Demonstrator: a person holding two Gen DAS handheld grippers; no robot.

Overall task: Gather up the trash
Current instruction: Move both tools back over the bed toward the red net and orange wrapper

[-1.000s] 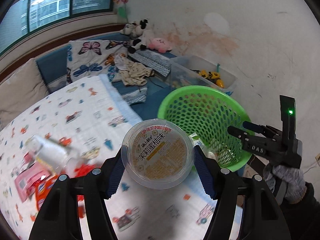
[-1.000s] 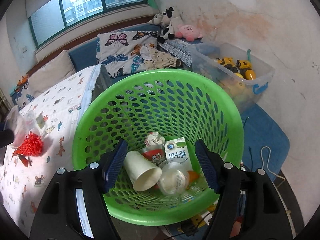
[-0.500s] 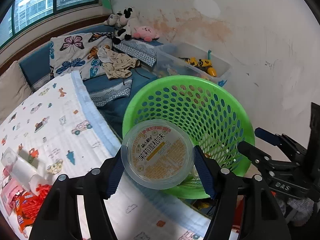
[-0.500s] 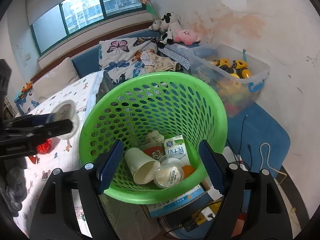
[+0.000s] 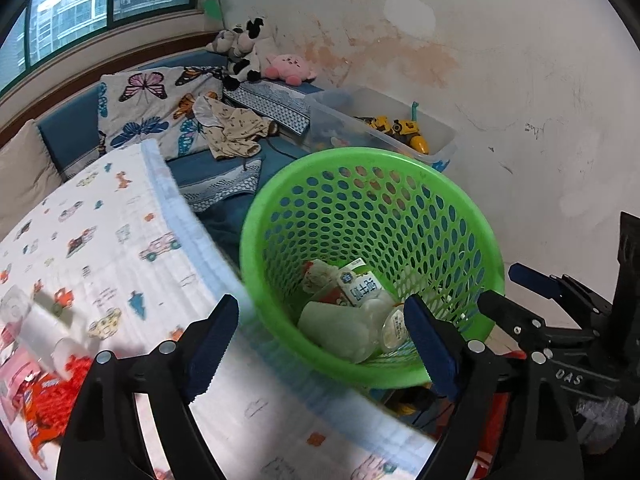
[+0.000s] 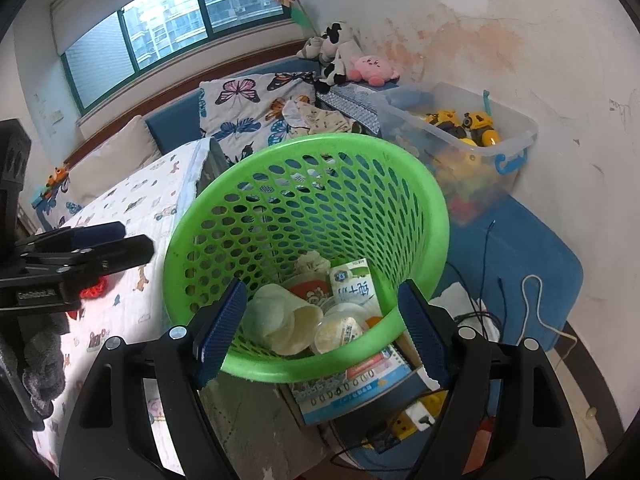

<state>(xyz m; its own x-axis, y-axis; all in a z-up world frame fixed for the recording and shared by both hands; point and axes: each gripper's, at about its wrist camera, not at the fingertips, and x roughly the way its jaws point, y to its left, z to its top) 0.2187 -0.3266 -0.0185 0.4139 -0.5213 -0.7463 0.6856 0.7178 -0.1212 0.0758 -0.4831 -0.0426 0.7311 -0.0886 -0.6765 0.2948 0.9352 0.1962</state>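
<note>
The left gripper (image 5: 320, 340) hangs over the near rim of the green basket (image 5: 460, 216), its jaws opening wide with nothing gripped between them; through the gap only the trash at the basket's bottom shows. The right gripper (image 6: 320, 328) is also over the basket's near rim, jaws spread wide and empty. Inside the basket lie a white paper cup (image 6: 280, 320) on its side, a round lidded tub (image 6: 338, 332) touching it, a milk carton (image 6: 354, 288) behind them, and a crumpled wrapper (image 6: 312, 262) farther back. To the left, the bed's printed sheet (image 5: 100, 240) carries more trash: a red mesh piece (image 5: 68, 380) and a blurred clear plastic item (image 5: 36, 324). Beyond the basket stands a clear bin (image 6: 460, 136) of yellow toy vehicles, then butterfly pillows (image 6: 248, 108) and plush toys (image 6: 352, 60) against the stained wall.
</note>
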